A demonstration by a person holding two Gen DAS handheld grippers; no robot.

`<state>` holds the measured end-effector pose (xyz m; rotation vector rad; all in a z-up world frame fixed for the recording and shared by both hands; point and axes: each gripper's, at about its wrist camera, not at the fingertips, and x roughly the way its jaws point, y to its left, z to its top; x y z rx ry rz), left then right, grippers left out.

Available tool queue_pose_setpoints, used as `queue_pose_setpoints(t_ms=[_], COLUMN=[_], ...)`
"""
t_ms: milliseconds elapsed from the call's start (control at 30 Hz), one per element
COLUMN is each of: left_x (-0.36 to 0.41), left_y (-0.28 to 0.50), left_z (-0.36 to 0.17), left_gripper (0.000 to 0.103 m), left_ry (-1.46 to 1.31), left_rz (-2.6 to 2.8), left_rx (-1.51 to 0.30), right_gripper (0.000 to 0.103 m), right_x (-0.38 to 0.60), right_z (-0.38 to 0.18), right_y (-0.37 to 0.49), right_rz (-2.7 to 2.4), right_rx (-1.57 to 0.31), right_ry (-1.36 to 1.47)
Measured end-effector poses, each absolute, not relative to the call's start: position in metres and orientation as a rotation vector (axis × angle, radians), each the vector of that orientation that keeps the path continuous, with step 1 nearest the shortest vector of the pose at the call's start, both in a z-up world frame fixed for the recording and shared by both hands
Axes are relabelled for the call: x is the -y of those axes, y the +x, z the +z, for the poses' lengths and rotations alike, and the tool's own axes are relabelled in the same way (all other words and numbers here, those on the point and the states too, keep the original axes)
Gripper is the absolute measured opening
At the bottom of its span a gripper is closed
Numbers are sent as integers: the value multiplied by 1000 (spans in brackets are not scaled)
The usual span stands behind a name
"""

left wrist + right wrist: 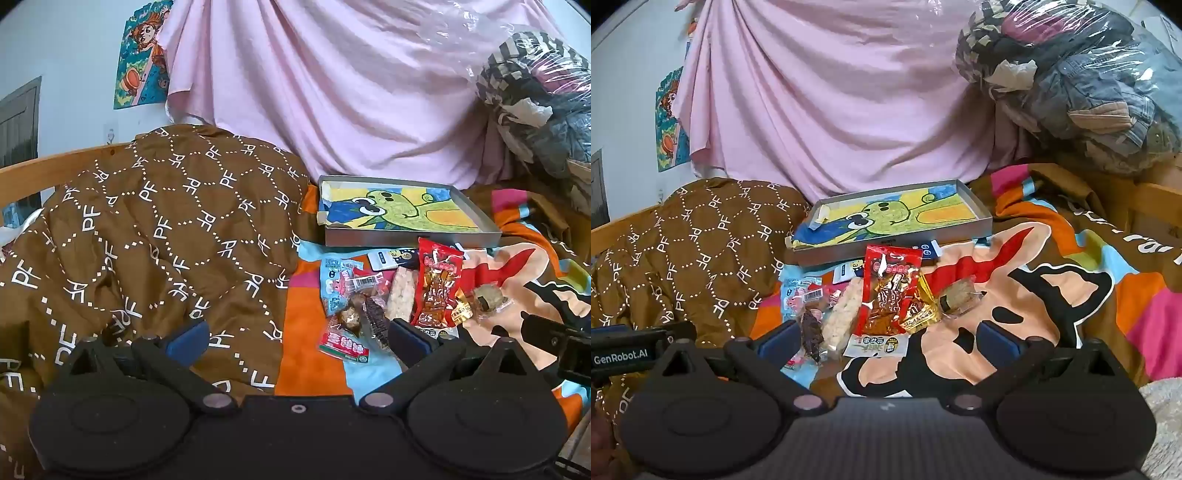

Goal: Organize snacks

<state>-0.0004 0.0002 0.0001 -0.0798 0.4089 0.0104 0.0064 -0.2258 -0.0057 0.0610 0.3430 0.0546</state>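
Observation:
A pile of snack packets lies on the colourful bedsheet. It holds a red packet [437, 288] [890, 291], a pale rice bar [400, 293] [842, 314], a gold packet [921, 306], a clear-wrapped cake [487, 299] [958, 297], a dark brown snack [812, 332] and a light blue packet [334, 286]. A shallow grey box [406, 240] [897, 251] lined with a green cartoon drawing sits just behind the pile. My left gripper [297, 338] is open and empty, left of the pile. My right gripper [888, 338] is open and empty, just before the pile.
A brown patterned quilt [147, 240] [683, 251] is heaped to the left. A pink sheet [831, 92] hangs behind. A clear plastic bag of clothes [1071, 85] sits at the back right. The wooden bed frame [55, 162] runs along the left.

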Motion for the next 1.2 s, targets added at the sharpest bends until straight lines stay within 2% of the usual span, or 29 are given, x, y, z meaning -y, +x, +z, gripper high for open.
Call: queue_pose_setpoints(t_ms=[1200], left_x=[-2], left_y=[2], left_z=[0], left_gripper=[102], left_ry=[-87], left_rz=[2], left_rx=[-422], right_gripper=[103], right_x=[225], right_z=[-7], right_y=[10], right_rz=[46], right_rx=[-360], right_ry=[57])
